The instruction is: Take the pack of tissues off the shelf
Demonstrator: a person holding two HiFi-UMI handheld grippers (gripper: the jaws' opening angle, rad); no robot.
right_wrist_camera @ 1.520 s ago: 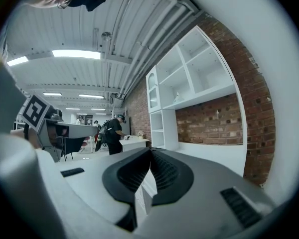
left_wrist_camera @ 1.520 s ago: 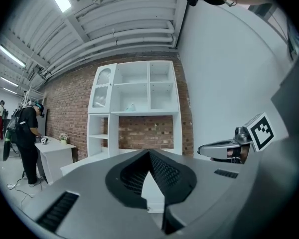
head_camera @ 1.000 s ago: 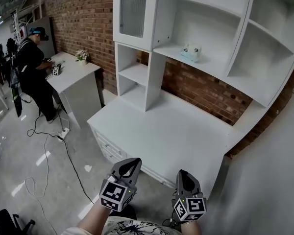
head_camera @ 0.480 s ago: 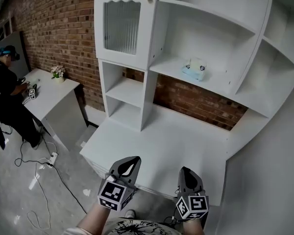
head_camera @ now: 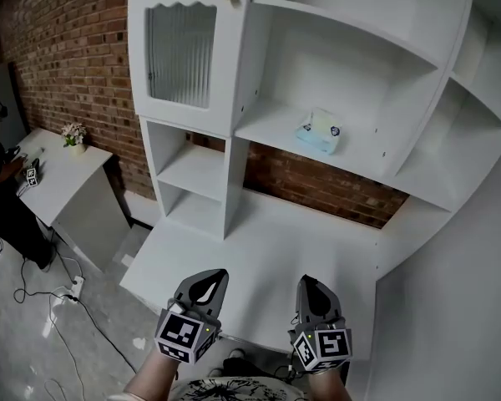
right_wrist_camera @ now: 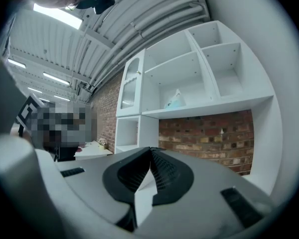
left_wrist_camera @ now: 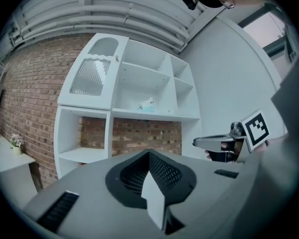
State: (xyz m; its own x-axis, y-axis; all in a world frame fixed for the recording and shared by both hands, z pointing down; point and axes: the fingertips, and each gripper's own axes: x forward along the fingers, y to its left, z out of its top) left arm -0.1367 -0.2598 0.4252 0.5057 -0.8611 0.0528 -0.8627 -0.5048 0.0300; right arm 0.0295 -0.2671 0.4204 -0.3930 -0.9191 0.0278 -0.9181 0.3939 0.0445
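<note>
Pale-blue soft pack of tissues lies on the white wooden shelf unit's middle board. Only the head view shows left gripper and right gripper together below it, jaws closed, empty.

Red brick wall; white shelf unit over white desk; glossy grey floor, probably concrete.

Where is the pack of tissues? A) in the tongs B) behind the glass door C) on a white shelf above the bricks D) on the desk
C: the pack of tissues sits on the open white shelf, just above the strip of brick wall.
</note>
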